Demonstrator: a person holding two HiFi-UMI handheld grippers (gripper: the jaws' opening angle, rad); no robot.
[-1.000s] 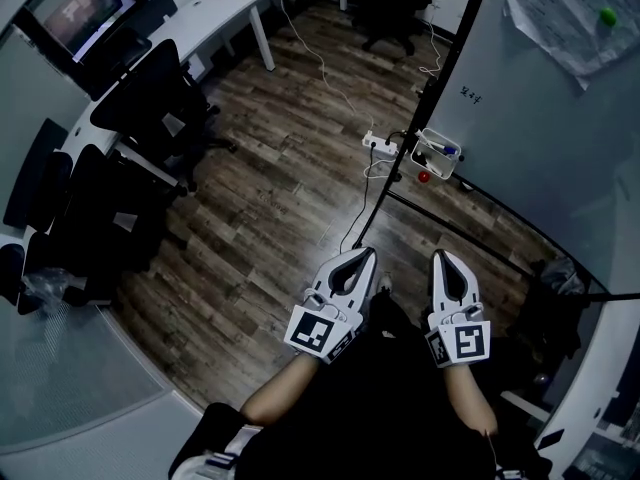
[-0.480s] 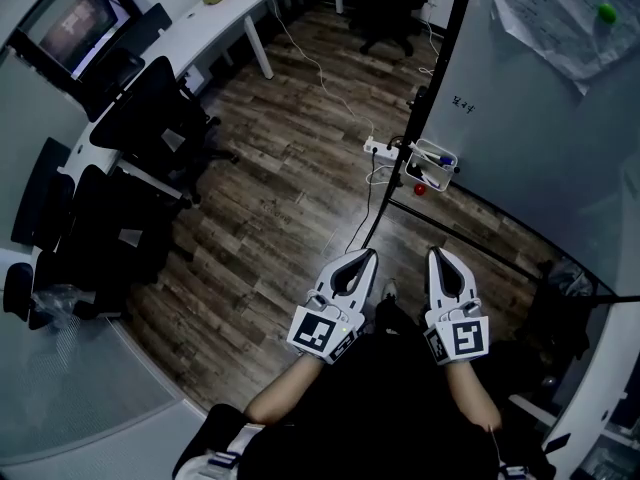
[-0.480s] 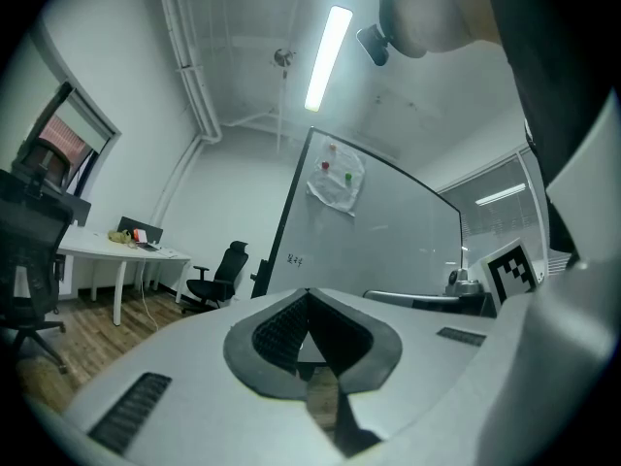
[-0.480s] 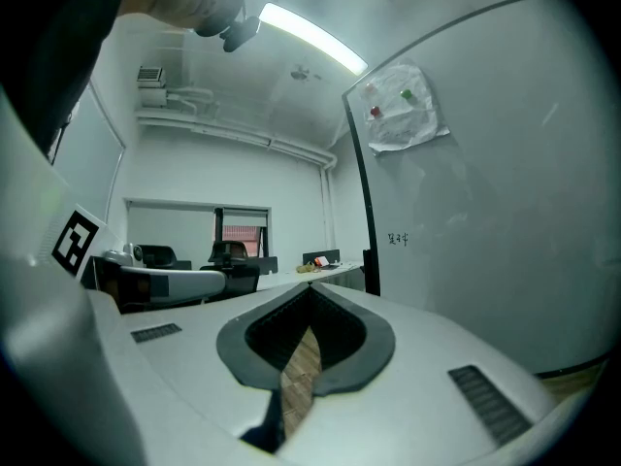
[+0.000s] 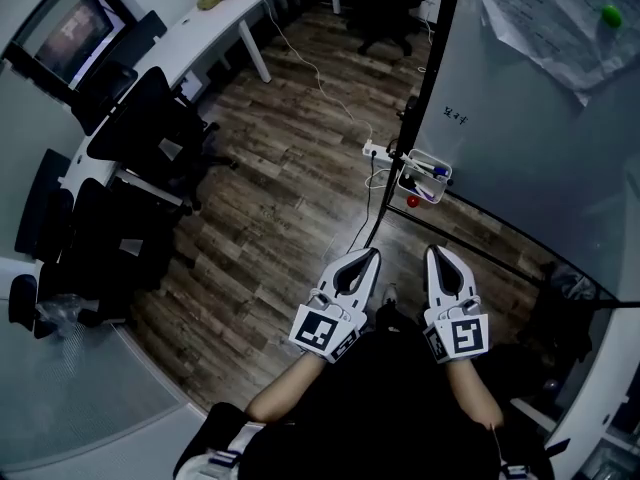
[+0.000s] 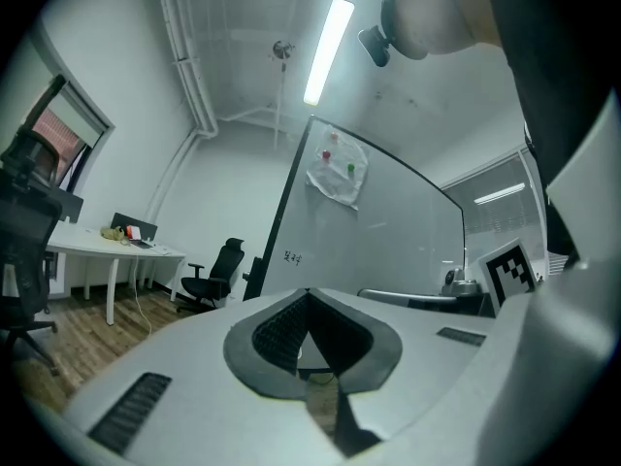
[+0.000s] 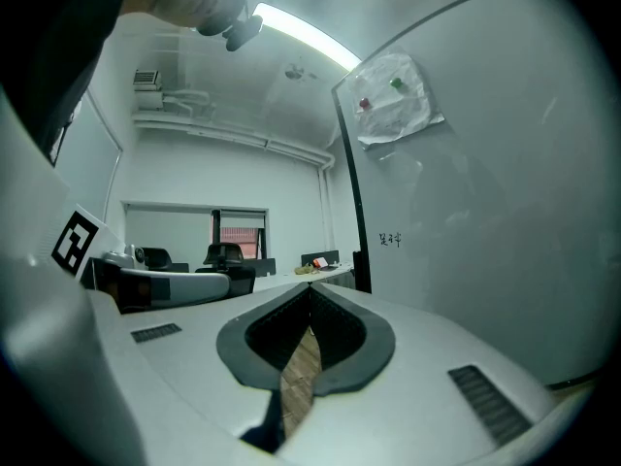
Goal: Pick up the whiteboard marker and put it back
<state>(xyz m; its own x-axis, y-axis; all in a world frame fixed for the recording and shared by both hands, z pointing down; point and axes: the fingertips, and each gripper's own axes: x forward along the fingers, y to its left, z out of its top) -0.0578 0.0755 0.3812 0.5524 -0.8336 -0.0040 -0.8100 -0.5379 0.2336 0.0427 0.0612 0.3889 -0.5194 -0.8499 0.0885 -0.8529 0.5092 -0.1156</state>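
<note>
both my grippers hang close to my body, well short of the whiteboard. the left gripper has its jaws brought together at the tips with nothing between them. its own view shows only floor through the hollow behind the tips. the right gripper is the same: tips meeting, empty.

the whiteboard marker i take to be the blue-capped stick lying in the small wire tray. the tray hangs at the whiteboard's lower left edge, beside its dark frame post. it is small from here, and i can't tell how many pens share the tray.

i judge the step in hand to be the approach, with no grasp begun. to do it well i'd first close in on the whiteboard until the tray sits under my reach. i'd use the right gripper, the one on the whiteboard's side, and spread its jaws wide before going in, not at the last instant. i'd come down through the tray's open top and close across the barrel, not the cap, so the cap can't pull off. then i'd lift straight up past the wire rim before turning away from the whiteboard.
</note>
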